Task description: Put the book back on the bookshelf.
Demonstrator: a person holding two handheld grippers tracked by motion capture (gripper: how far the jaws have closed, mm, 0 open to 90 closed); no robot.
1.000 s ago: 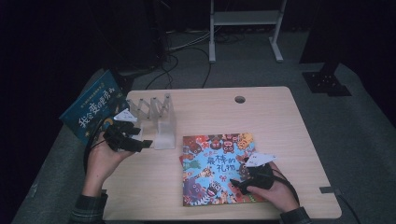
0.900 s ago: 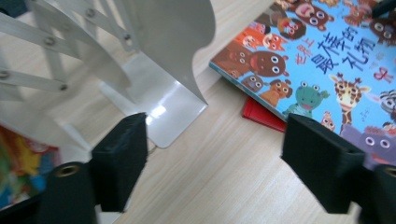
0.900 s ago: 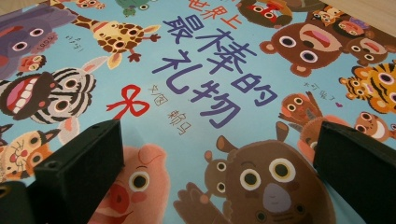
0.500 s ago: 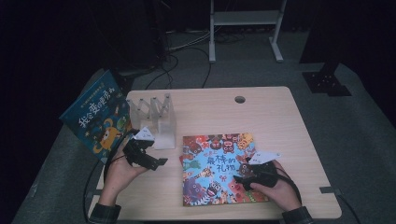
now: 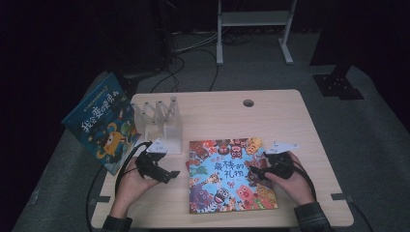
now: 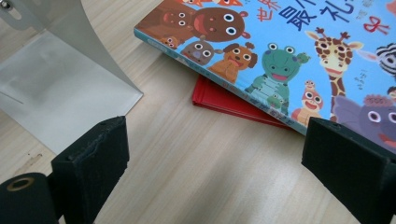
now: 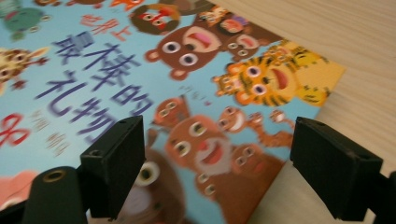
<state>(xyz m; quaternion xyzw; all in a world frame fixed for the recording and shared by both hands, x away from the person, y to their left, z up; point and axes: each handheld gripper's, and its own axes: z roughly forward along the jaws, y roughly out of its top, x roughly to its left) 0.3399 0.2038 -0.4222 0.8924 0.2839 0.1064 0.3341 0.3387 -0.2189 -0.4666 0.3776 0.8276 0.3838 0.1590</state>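
Observation:
A picture book (image 5: 227, 176) with cartoon animals on a blue cover lies flat at the table's front middle. In the left gripper view its cover (image 6: 299, 51) rests on a thin red book (image 6: 224, 100) that pokes out beneath its edge. My left gripper (image 5: 170, 176) is open just left of that book, its jaws low over bare wood (image 6: 215, 149). My right gripper (image 5: 255, 173) is open over the cover's right part, and in its own view (image 7: 222, 154) the jaws straddle the book's right edge (image 7: 299, 116).
A clear acrylic book rack (image 5: 158, 118) stands at the table's left, its base plate (image 6: 60, 93) close to my left jaw. A blue picture book (image 5: 99, 123) leans off the table's left edge. A cable hole (image 5: 248, 103) sits at the back. Bare wood lies to the right.
My left gripper has moved from beside the rack and blue book toward the front and right, up to the picture book's left edge. The right gripper has barely shifted.

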